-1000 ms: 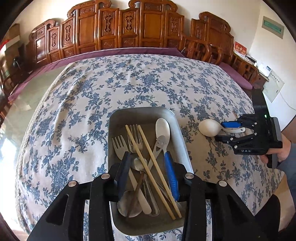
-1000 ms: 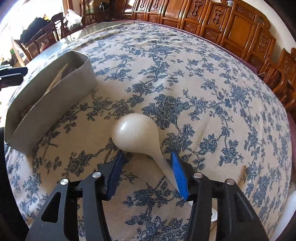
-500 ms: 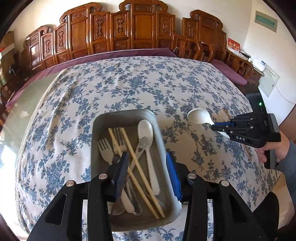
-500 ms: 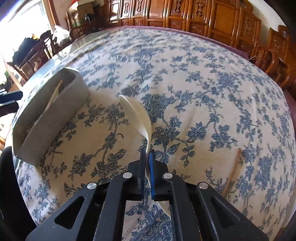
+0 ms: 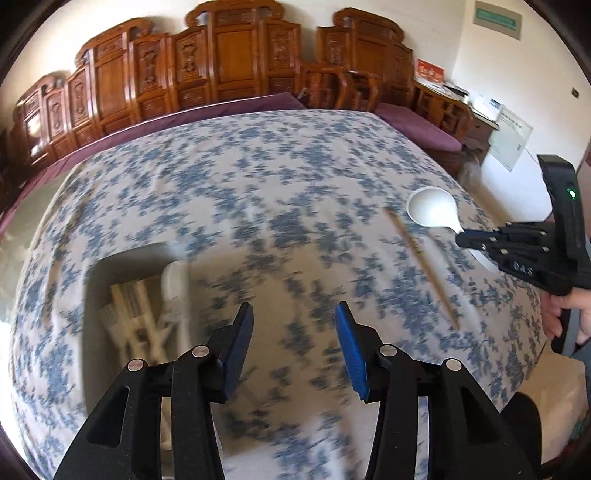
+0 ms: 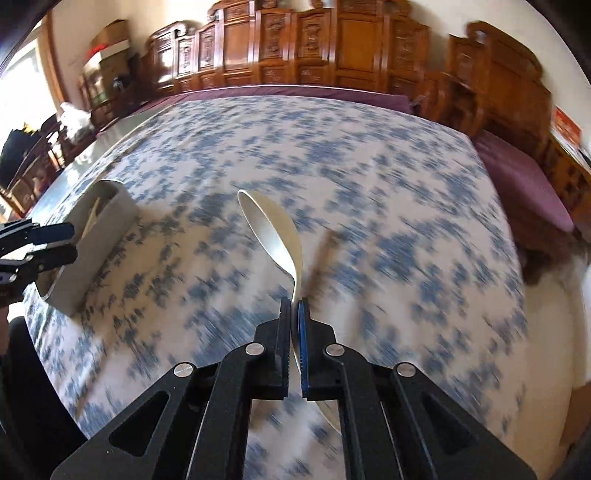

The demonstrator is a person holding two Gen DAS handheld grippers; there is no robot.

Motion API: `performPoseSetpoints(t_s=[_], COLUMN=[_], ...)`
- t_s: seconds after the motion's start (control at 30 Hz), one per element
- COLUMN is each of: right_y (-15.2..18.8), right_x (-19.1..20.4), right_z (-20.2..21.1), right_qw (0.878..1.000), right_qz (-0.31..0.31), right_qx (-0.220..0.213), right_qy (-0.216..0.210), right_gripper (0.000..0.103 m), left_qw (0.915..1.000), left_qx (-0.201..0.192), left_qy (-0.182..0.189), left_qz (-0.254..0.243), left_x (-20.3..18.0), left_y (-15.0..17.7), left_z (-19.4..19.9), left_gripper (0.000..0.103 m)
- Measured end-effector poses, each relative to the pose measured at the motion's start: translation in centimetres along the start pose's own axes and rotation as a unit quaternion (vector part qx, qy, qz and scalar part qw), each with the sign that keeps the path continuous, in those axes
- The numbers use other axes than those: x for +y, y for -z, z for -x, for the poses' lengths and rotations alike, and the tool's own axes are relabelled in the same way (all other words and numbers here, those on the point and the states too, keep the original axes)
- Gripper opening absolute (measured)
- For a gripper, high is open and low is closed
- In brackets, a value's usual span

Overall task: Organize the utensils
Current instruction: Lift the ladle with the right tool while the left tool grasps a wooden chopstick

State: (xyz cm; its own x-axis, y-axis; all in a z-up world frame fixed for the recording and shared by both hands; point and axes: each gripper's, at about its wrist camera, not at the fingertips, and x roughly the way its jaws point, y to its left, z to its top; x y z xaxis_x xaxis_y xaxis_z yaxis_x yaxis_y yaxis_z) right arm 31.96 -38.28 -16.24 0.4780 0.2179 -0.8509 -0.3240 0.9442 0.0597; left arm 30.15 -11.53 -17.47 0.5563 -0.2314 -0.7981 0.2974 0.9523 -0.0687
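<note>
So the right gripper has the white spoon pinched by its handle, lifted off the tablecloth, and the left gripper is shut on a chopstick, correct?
Not quite. The left gripper holds nothing: the left wrist view shows its jaws apart, having just been opening, with only tablecloth between them. One chopstick lies loose on the cloth. The rest stands: the right gripper pinches the white spoon by its handle, lifted.

A blue-flowered tablecloth (image 5: pixel 258 206) covers the worktop. Carved wooden chairs (image 5: pixel 229 62) line the wall at twelve o'clock, purple cushions (image 6: pixel 517 166) at two, a green wall sign (image 5: pixel 496 20) toward one.
</note>
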Motion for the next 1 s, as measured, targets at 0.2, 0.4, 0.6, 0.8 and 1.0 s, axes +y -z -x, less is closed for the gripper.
performPoseSetpoints(t_s=[0.2,0.4,0.6,0.8,1.0], right_y=[4.0,7.5,9.6,10.9,11.8], right_x=[-3.6,-5.3,-6.1,-7.5,-8.4], right_z=[1.6,2.4,2.6,3.1,3.2], right_qw=[0.999,0.997,0.996,0.993,0.991], right_qz=[-0.035,-0.068,-0.082,-0.108,-0.126], right_qx=[0.001,-0.011,-0.014,-0.016,-0.016], right_qy=[0.021,0.030,0.041,0.043,0.044], right_gripper=[0.005,0.005,0.005,0.005,0.005], left_qw=[0.9996,0.9988,0.9975,0.9964,0.9950], left_qx=[0.013,0.024,0.043,0.056,0.065], left_qy=[0.011,0.012,0.020,0.030,0.029], left_qz=[-0.022,-0.041,-0.053,-0.057,-0.070], left_x=[-5.0,-9.0,-12.2,-14.6,-16.6], left_y=[-1.0,-1.8,-2.2,-2.6,-2.8], left_z=[-2.4,-4.8,-8.0,-10.6,-12.7], left_gripper=[0.044,0.044,0.044,0.044,0.037])
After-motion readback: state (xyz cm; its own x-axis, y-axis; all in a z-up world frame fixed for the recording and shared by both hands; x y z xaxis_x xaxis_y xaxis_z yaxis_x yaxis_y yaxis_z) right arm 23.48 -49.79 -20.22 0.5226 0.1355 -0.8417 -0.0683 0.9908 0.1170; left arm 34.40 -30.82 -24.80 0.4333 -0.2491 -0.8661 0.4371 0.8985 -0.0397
